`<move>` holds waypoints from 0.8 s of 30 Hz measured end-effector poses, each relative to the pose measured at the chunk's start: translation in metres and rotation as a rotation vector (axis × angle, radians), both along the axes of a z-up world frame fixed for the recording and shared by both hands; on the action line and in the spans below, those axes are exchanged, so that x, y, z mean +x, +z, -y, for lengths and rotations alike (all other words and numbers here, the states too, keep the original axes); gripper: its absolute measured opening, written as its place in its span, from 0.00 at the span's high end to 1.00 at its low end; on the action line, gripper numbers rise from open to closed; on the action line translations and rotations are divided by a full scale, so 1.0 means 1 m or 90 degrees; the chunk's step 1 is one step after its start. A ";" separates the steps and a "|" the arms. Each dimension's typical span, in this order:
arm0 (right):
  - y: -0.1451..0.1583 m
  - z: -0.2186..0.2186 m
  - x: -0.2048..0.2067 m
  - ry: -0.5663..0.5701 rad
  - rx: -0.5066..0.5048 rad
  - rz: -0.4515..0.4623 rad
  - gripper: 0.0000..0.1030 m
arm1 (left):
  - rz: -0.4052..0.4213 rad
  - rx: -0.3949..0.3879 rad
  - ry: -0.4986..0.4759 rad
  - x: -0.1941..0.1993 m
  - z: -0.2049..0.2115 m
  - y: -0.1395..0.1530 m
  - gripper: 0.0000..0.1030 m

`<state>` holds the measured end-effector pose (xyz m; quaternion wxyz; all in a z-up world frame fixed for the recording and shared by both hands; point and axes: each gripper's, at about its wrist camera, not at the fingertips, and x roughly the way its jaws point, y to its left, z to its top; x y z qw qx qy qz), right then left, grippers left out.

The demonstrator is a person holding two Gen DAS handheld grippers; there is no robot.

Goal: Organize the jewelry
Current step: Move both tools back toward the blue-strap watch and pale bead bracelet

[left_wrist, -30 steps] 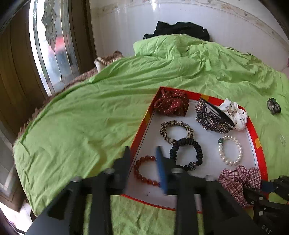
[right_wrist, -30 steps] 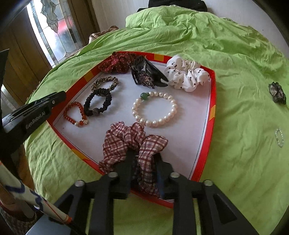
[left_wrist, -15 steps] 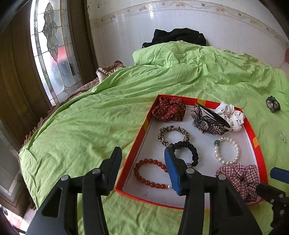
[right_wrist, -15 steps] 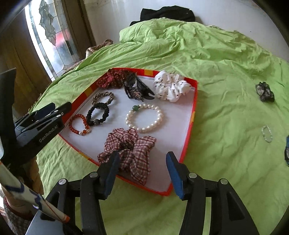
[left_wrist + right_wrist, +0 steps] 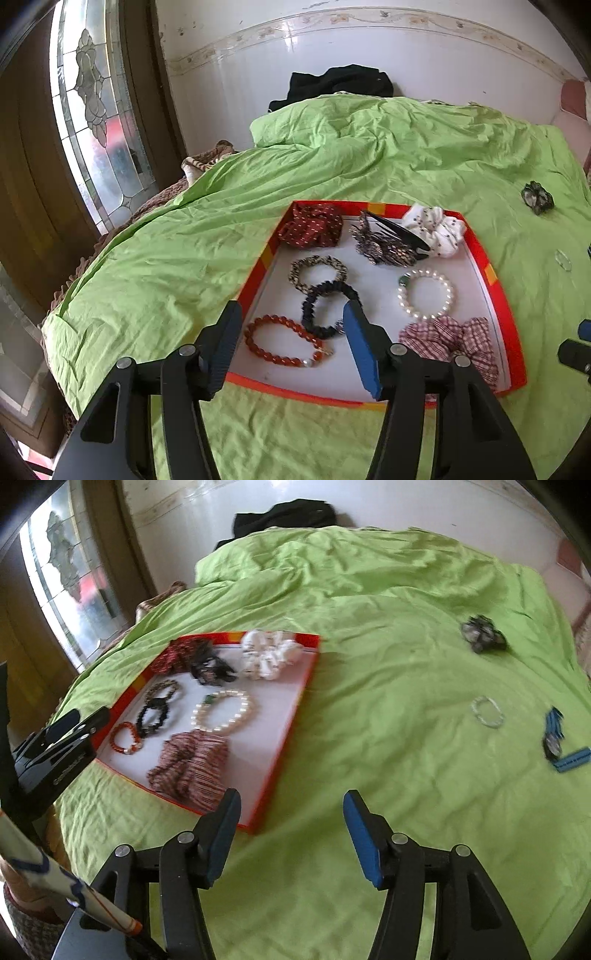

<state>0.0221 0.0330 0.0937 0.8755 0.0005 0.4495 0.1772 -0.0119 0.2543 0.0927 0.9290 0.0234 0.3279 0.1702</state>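
Blue hair clip (image 5: pixel 557 740) — long axis across sheet (image 5: pixel 369 709), right gripper (image 5: pixel 291 830) agape

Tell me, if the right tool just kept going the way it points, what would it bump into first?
Probably only the green sheet. The right tool is open and empty, aimed at bare bedding right of the tray. The small clear bracelet lies further off to the right, likely outside that line, though depth is hard to judge.

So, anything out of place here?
Yes. Three pieces lie loose on the green sheet, outside the red tray: a dark scrunchie, a clear bead bracelet and a blue clip. Everything else sits inside the tray.
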 end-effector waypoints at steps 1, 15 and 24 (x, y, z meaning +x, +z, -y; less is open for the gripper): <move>0.000 0.005 -0.001 -0.006 0.000 -0.001 0.39 | -0.001 0.000 -0.002 -0.001 0.003 0.000 0.45; -0.003 0.110 -0.015 -0.116 0.025 -0.006 0.38 | -0.017 -0.043 -0.042 -0.017 0.059 0.008 0.43; -0.006 0.188 -0.022 -0.196 0.047 -0.001 0.36 | -0.032 -0.022 -0.072 -0.013 0.115 0.020 0.37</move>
